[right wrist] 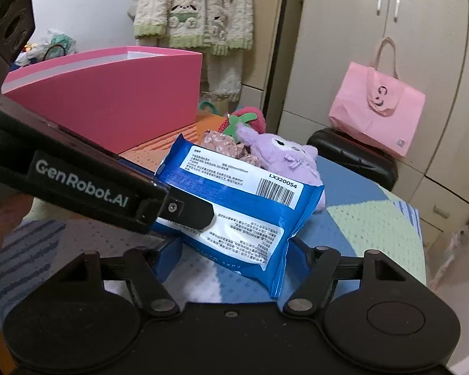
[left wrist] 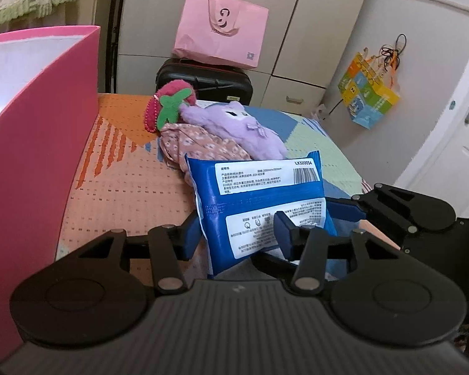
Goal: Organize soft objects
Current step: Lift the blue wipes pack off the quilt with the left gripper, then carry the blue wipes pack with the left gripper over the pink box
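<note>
Wipes sit tilted on the bed, clamped between our left gripper pads; the long axis runs up and away toward the plush. Lifting is in hand, and next we judge a swing left into the pink box.

From the right, our right gripper spreads wide around the pack's near end (touching nothing we can see).

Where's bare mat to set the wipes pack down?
Free: orange mat between pink box and the soft pile; blue-green mat right of wipes pack. Crowded: the centre, where strawberry plush, purple plush and floral cloth bunch behind the pack, both hand-held grippers around it.
</note>
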The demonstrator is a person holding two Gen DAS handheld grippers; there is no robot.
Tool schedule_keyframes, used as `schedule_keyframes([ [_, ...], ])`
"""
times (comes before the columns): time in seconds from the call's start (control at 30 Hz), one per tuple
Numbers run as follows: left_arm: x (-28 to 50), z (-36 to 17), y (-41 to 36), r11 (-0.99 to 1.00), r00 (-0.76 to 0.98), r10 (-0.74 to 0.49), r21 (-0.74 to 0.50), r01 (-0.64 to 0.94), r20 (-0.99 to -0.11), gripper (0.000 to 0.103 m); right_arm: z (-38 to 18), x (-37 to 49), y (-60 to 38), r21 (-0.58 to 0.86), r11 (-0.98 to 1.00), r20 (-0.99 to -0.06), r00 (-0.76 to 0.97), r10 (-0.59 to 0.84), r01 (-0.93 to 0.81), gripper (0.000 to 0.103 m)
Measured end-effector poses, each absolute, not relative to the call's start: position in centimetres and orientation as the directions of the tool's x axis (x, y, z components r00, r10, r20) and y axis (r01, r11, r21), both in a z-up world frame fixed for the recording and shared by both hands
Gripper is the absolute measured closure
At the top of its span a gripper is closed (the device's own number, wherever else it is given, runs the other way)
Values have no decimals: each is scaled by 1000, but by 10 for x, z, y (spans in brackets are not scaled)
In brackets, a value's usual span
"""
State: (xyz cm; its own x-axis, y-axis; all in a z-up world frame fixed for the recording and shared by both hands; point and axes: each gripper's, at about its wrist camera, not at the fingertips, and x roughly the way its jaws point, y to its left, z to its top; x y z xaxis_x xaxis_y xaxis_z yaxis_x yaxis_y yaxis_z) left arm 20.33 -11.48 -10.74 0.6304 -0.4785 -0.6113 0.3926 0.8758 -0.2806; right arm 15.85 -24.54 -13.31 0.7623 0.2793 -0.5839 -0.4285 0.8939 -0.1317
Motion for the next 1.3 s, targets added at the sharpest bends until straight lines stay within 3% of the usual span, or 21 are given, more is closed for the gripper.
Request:
schedule_keyframes([
  [0.43,161,-88,-104,857,598,-507,-289,427,-621,52,-124,122,-237,-41,931,-615,743,263,-364,27],
  [0.97,88,-53,-65,854,622,-502,-233,465,-601,51,-83,59,-211,6,919,-614,723,315,-395,30],
  [1.3,68,-33,-25,842,605,-527,-272,466,-597,49,-56,37,-187,30,892,-599,706,378,-451,29],
])
